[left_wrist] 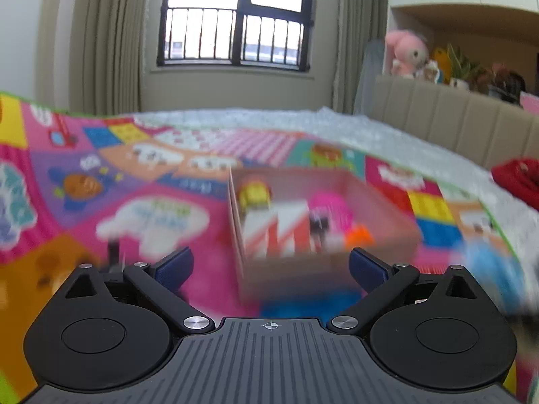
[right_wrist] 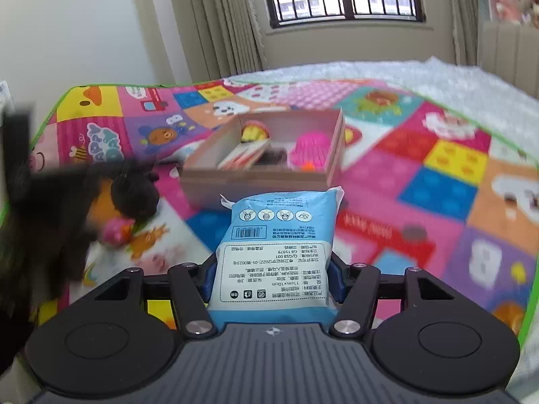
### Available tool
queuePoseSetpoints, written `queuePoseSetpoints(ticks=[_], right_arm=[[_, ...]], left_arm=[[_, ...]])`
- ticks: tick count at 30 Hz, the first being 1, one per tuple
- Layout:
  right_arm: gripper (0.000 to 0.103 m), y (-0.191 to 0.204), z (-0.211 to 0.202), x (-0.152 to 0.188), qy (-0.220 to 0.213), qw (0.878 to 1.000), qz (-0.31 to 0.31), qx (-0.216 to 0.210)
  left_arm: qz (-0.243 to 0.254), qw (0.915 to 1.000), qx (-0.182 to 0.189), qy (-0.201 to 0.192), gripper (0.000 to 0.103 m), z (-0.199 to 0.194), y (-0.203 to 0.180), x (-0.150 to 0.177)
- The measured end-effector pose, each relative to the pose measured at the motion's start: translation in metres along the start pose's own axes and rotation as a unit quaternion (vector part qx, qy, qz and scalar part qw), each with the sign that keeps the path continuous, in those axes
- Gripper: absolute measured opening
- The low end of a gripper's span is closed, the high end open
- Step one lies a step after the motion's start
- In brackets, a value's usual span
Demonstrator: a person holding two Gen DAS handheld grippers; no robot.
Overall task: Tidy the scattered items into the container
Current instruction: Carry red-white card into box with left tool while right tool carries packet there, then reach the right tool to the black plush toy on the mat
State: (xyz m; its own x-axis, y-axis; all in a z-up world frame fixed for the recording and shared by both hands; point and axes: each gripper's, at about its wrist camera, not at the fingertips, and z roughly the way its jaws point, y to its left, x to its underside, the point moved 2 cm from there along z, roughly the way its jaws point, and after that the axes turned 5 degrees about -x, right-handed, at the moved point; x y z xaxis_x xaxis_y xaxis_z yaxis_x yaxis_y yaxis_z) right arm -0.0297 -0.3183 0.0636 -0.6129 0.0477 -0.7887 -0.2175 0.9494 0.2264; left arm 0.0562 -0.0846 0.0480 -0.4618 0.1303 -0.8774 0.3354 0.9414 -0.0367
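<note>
- Right gripper (right_wrist: 271,276) clamps a blue-and-white packet (right_wrist: 276,245); its upside-down label reads "11cm×10cm" and "GB 15979".
- Left gripper (left_wrist: 271,266) gapes empty, facing the cardboard box (left_wrist: 323,262).
- That box sits on the play mat (right_wrist: 438,175), beyond the packet.

The blue packet (right_wrist: 279,252) has print on it, seen upside down — a barcode, four round picture signs, and a white box of small Chinese writing. In it you can read "11cm×10cm", "GB 15979" and "2022". The play mat's (left_wrist: 151,215) words are too blurry to read.
</note>
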Motion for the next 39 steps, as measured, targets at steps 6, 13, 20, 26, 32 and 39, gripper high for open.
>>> queuePoseSetpoints(ticks=[6,13,20,26,32,39], right_arm=[[0.06,0.014,0.046,-0.073,-0.051,0.995,-0.077,0.043],[0.072,-0.006,0.148,-0.118,0.008,0.993,-0.068,0.096],[0.055,-0.007,0.118,-0.129,-0.047,0.993,-0.043,0.097],[0.031,0.004,0.155,-0.106,0.054,0.994,-0.029,0.085],[0.031,0.027,0.163,-0.091,0.062,0.986,-0.102,0.113],[0.035,-0.002,0.165,-0.102,0.064,0.997,0.014,0.047]], left_arm=[[-0.033,0.9985,0.017,0.042,0.103,-0.019,0.003,0.053],[-0.031,0.9989,0.004,0.034,0.103,-0.042,0.023,0.064],[-0.077,0.9966,-0.015,0.027,0.103,-0.042,0.053,0.067],[-0.082,0.9957,-0.037,0.024,0.103,-0.046,0.062,0.073],[-0.096,0.9935,-0.048,0.037,0.103,-0.044,0.07,0.078],[-0.1,0.9929,-0.054,0.037,0.103,-0.047,0.072,0.079]])
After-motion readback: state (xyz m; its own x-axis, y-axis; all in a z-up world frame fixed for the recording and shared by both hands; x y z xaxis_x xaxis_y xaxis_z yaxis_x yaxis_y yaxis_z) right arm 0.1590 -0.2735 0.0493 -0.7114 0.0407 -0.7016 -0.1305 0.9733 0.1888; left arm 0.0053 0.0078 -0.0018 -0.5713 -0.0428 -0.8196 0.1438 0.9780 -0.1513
